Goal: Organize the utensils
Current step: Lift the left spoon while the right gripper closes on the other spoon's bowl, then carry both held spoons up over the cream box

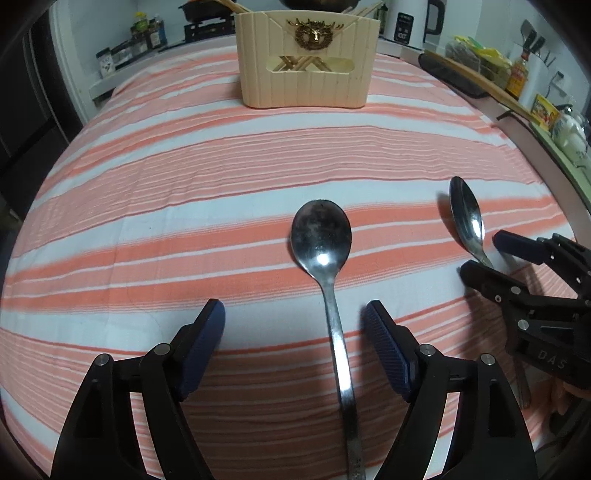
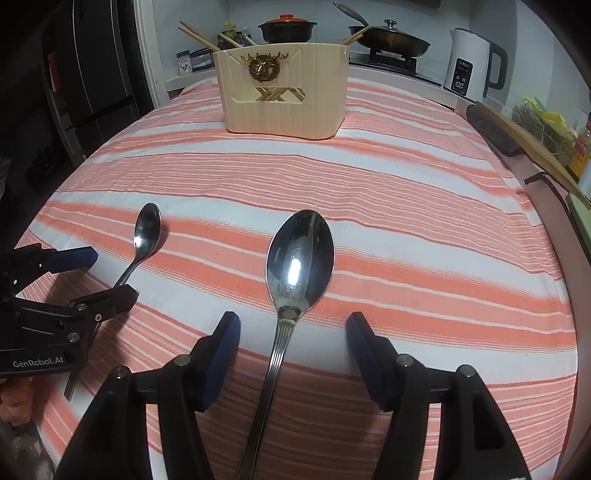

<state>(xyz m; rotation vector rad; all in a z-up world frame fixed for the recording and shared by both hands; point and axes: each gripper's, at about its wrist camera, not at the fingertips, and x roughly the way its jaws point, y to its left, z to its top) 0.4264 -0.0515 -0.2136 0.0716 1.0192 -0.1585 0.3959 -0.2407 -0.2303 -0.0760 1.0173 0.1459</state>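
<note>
We hold two grippers over a table [image 1: 147, 206] covered in an orange-and-white striped cloth. Under our left gripper [image 1: 295, 332] lies a dull spoon [image 1: 320, 236]: its round bowl is tarnished and speckled, facing up, with a plain flat handle running back toward us between the pads. The jaws stand apart and the blue pads touch nothing. Under our right gripper [image 2: 293, 341] lies a shiny spoon [image 2: 300, 254], with a larger, pointed oval bowl, mirror-bright, and a ribbed handle that also runs back between the separated pads, clear of both. The two spoons lie side by side on the near part of the table, bowls pointing away from us. At the far end stands a cream utensil holder [image 2: 284, 92] with a gold antlered emblem, and chopsticks [image 2: 199, 35] lean out of its top.
</note>
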